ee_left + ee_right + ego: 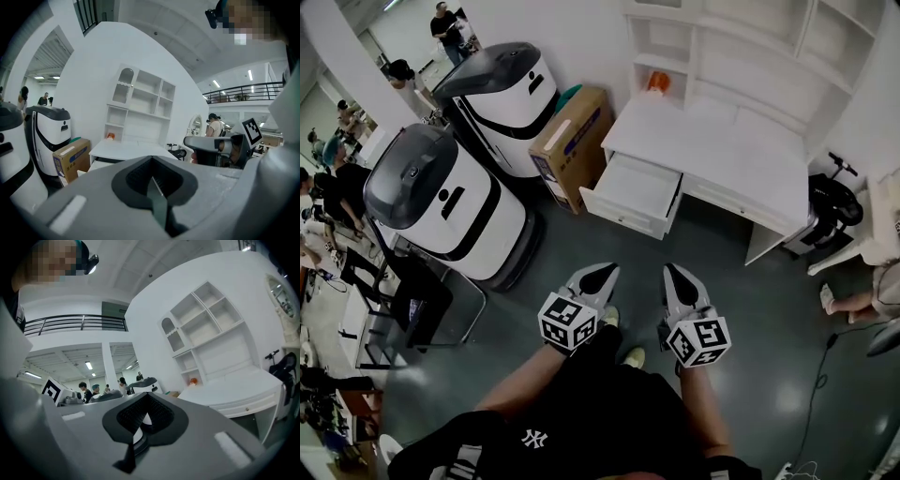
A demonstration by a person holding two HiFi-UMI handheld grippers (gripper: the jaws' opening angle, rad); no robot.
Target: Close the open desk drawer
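Facing: the person stood well apart from the white bench (712, 150), both grippers held low and pointed towards it, apparently ready to step in.
Drawer: the drawer (633, 192) stood pulled out at the bench's left end, its front turned towards the person. It looked empty, and nothing touched it.
Left gripper: the left gripper (607, 270) had its jaws brought together on nothing; its own view showed the tips meeting, with the bench far beyond.
Right gripper: the right gripper (671, 270) was likewise closed and empty, level with the left and near it.
Why closed: by judgement, joined jaws made a blunt nose fit for pushing a drawer front, so no grasp was needed.
Surroundings: a box (572, 141) stood just beside the drawer on the person's left, with two white machines (450, 202) further left. The front approach therefore seemed the free one.
Progress: the closing looked not yet begun.
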